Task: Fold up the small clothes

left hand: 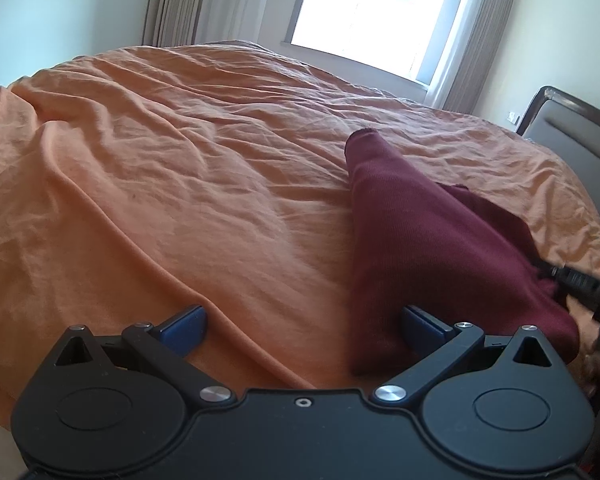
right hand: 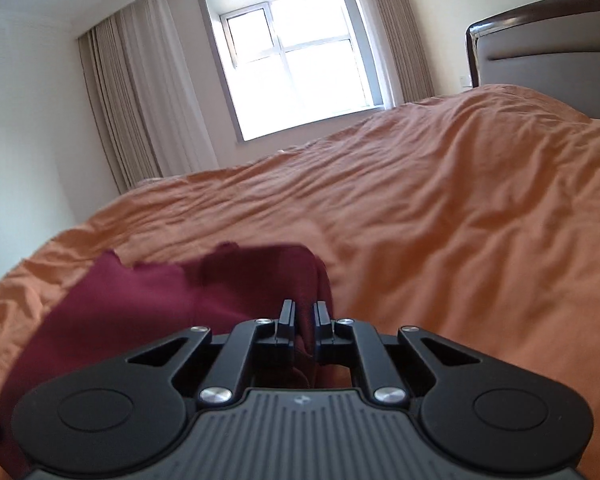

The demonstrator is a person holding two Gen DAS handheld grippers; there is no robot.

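Left gripper (left hand: 302,326): jaws spread wide, holding nothing; the blue pads (left hand: 184,326) sit low in the left wrist view, one over the orange sheet, the other at the near edge of the garment.
Right gripper (right hand: 304,316): jaws pinched close together on a bunched fold of the garment, lower centre of the right wrist view; it also shows as a blurred black shape at the right edge of the left wrist view.
Garment (left hand: 412,236): dark red ribbed cloth lying on the bed, right of centre in the left wrist view, one narrow part stretching away toward the window; in the right wrist view it fills the lower left and rises in a blurred hump just ahead of the jaws.
Bed (left hand: 180,184): covered with a wrinkled orange sheet across most of both views.
Headboard (right hand: 548,56): grey padded panel with a dark frame, upper right.
Window (right hand: 296,56): bright, upper centre, with beige curtains (right hand: 120,100) at its sides.
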